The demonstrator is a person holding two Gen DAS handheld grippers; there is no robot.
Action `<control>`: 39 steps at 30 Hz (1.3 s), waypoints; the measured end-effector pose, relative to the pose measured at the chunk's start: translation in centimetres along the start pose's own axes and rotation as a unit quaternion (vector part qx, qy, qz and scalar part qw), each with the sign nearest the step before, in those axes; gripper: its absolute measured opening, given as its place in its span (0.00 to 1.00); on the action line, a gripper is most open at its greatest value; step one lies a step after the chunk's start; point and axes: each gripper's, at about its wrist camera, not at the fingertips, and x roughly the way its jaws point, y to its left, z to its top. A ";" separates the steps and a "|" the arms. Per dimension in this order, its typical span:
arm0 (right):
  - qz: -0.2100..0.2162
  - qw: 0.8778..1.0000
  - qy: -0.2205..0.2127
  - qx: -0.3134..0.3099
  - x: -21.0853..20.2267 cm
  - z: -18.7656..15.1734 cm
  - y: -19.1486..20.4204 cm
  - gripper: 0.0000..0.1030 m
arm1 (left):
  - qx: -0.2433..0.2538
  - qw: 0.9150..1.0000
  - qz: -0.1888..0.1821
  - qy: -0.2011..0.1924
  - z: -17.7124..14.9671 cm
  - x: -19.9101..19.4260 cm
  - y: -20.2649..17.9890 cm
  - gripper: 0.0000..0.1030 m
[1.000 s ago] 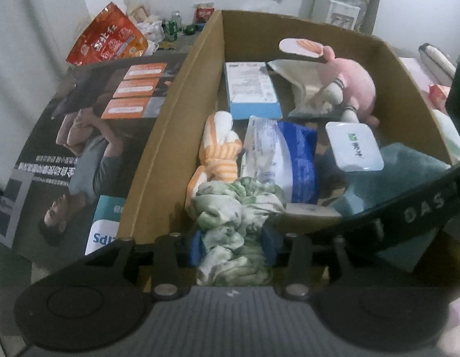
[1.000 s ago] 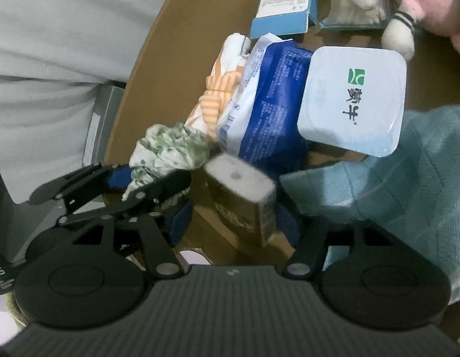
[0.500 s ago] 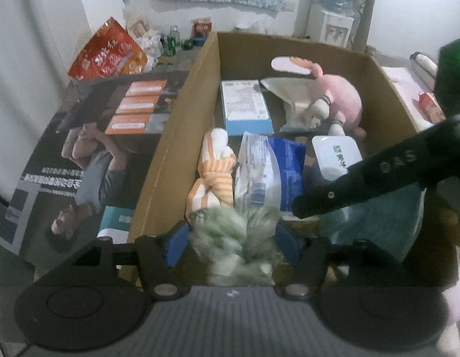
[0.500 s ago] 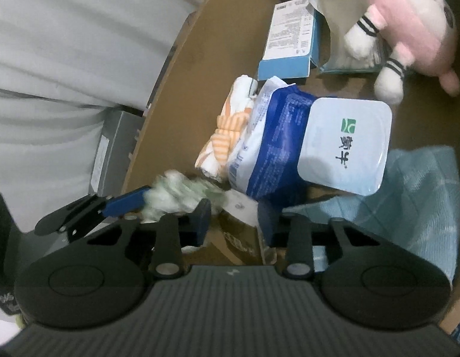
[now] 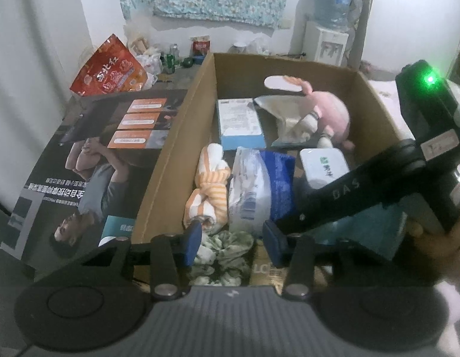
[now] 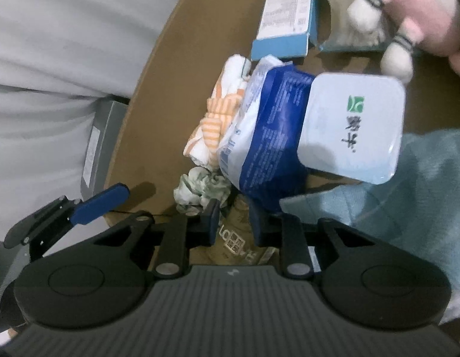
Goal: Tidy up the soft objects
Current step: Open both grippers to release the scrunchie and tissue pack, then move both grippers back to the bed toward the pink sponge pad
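Note:
A green-and-white patterned cloth [image 5: 221,255] lies bunched in the near corner of the cardboard box [image 5: 170,160]. My left gripper [image 5: 232,245] hovers just above it. Its jaws are closing with the cloth under and between them, but the pads do not press on it. In the right wrist view one left pad [image 6: 101,202] stands clear of the cloth [image 6: 200,190]. My right gripper [image 6: 233,220] is shut on a small brown carton [image 6: 234,238] beside the cloth. An orange-striped cloth [image 5: 210,184], a teal towel [image 5: 372,226] and a pink plush [image 5: 328,116] also lie in the box.
A blue-and-white packet [image 5: 259,184], a white square tub [image 5: 323,166] and a flat blue box [image 5: 240,122] fill the box's middle. A printed board [image 5: 90,160] lies to the left, with a red snack bag [image 5: 107,71] behind it. A hand [image 5: 438,238] holds the right gripper.
The left gripper let go of the green cloth, which dropped into the box corner, and lifted a little. The right jaws closed on the brown carton.

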 end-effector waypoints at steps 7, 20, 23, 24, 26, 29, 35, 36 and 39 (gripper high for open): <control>0.030 0.997 -0.063 -0.032 -7.7 -1.3 0.5 0.23 | -0.009 0.999 -0.019 -0.034 0.0 -2.6 -1.9 0.58; -0.027 0.969 -0.245 -0.011 -27.5 -12.7 -11.3 0.56 | 0.034 0.987 -0.134 -0.085 -0.1 -5.1 -13.5 0.90; -0.093 0.958 -0.273 0.013 -30.6 -15.0 -15.5 0.58 | 0.050 0.981 -0.167 -0.089 -0.3 -4.9 -17.5 0.91; -0.109 0.955 -0.277 0.018 -31.3 -15.6 -16.9 0.58 | 0.056 0.978 -0.177 -0.095 -0.5 -4.9 -18.8 0.91; -0.124 0.951 -0.281 0.030 -32.1 -16.5 -19.6 0.58 | 0.070 0.972 -0.196 -0.106 -1.1 -4.9 -21.1 0.91; -0.135 0.950 -0.279 0.036 -32.4 -16.4 -22.5 0.51 | 0.086 0.965 -0.229 -0.096 -2.2 -4.3 -24.6 0.90; -0.173 0.952 -0.253 0.002 -29.6 -11.1 -25.4 0.23 | 0.103 0.957 -0.266 -0.046 -4.1 -1.8 -29.7 0.67; -0.182 0.952 -0.244 -0.010 -28.8 -10.0 -25.6 0.22 | 0.105 0.957 -0.268 -0.038 -4.4 -1.5 -30.2 0.63; -0.193 0.957 -0.214 -0.044 -26.3 -7.6 -26.0 0.21 | 0.114 0.957 -0.265 -0.024 -5.1 -0.6 -31.4 0.58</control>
